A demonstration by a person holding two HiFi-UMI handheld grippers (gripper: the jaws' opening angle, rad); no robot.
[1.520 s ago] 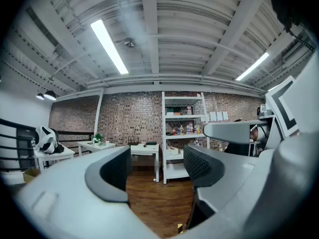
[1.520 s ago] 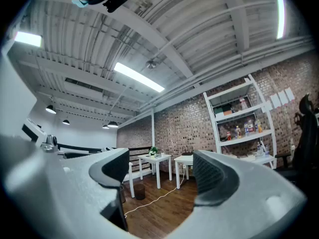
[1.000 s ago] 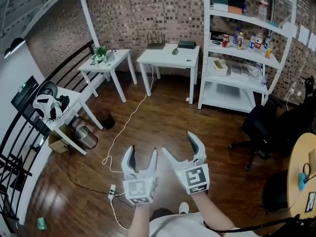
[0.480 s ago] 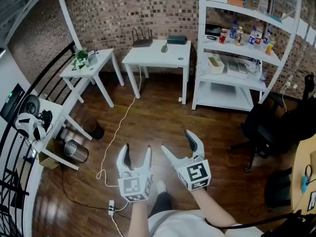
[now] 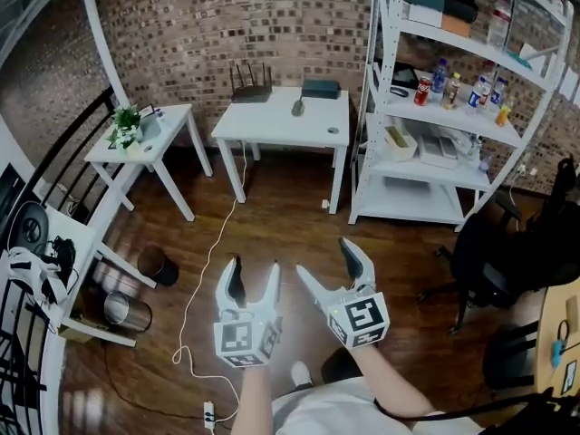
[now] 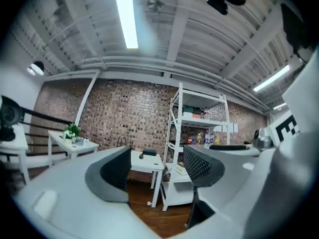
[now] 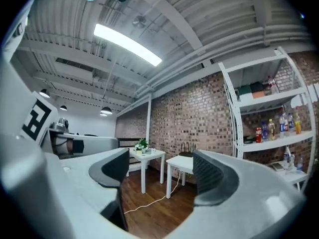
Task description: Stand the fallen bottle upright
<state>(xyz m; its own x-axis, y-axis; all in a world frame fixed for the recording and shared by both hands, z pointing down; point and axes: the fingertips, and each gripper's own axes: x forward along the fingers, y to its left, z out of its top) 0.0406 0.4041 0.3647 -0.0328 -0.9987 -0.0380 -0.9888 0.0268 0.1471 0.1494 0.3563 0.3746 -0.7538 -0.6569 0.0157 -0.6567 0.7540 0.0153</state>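
Observation:
Both grippers are held level over the wooden floor, low in the head view. My left gripper (image 5: 254, 275) has nothing between its jaws, which are closing a little; its own view (image 6: 158, 168) looks through them at the white table and shelf. The right gripper (image 5: 326, 263) stands wide open and empty, also seen in its own view (image 7: 159, 171). Several upright bottles (image 5: 453, 87) stand on a shelf of the white rack (image 5: 381, 107). A small dark object (image 5: 297, 107) lies on the white table (image 5: 272, 125); I cannot tell what it is. No fallen bottle is clear.
A router (image 5: 251, 93) and a black box (image 5: 321, 89) sit on the table. A side table with a plant (image 5: 136, 143) stands left. A white cable (image 5: 204, 270) runs over the floor past a dark bin (image 5: 159, 265) and a metal bin (image 5: 127, 311). A black office chair (image 5: 489, 252) is right.
The whole view has moved forward toward the white table and rack, which now sit nearer and more central. Both grippers keep their place in the view; the left jaws look slightly narrower.

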